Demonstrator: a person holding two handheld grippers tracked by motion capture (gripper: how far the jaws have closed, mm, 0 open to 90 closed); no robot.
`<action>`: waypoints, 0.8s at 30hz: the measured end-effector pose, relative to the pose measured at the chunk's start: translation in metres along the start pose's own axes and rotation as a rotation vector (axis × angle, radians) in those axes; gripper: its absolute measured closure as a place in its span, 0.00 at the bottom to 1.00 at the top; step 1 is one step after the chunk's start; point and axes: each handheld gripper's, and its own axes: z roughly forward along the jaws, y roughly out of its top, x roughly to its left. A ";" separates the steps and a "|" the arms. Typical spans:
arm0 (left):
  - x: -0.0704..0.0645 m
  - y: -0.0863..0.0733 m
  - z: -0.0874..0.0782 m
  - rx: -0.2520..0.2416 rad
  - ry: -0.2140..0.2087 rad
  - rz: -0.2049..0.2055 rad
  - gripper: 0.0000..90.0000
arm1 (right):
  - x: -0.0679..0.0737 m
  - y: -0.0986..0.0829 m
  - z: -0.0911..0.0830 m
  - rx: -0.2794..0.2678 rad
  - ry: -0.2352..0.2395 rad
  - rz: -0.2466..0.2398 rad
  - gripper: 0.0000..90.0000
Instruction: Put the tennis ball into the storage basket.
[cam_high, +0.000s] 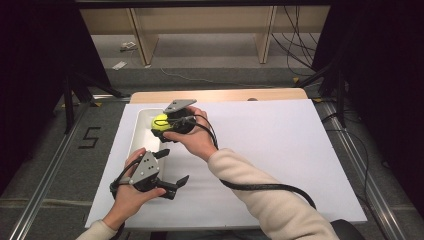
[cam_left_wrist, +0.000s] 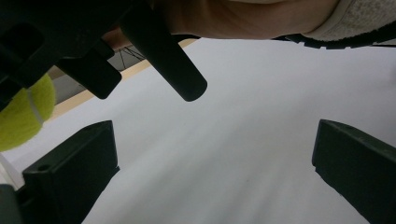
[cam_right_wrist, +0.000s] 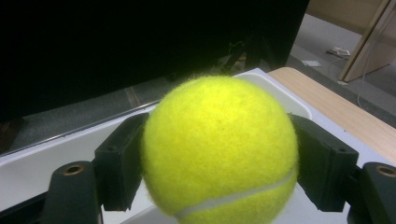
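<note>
Right gripper (cam_high: 161, 131) clamping tennis ball (cam_right_wrist: 219, 149) between both jaws, hovering above white tray (cam_high: 142, 131). Advising: lowering into tray before releasing (ball rolling easily).

Left gripper (cam_high: 172, 175) idling near tray's front edge, jaws spread, gripping nothing.

White sheet (cam_high: 280, 150) covering table beside tray; wooden shelving (cam_high: 200, 30) standing beyond tray.

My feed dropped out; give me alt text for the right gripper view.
A yellow tennis ball is clamped between the two black jaws of the right hand-held gripper, held above a white tray at the table's edge.
</note>
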 end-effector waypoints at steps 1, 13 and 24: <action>0.000 0.000 0.000 0.000 0.000 0.000 0.00 | 0.000 0.000 0.001 0.001 0.000 -0.001 0.30; -0.001 0.001 0.000 0.000 0.000 0.005 0.00 | 0.003 0.004 0.006 0.018 0.021 -0.018 0.30; 0.000 0.000 -0.001 0.001 0.001 0.003 0.00 | 0.003 0.009 0.011 0.020 0.031 -0.015 0.30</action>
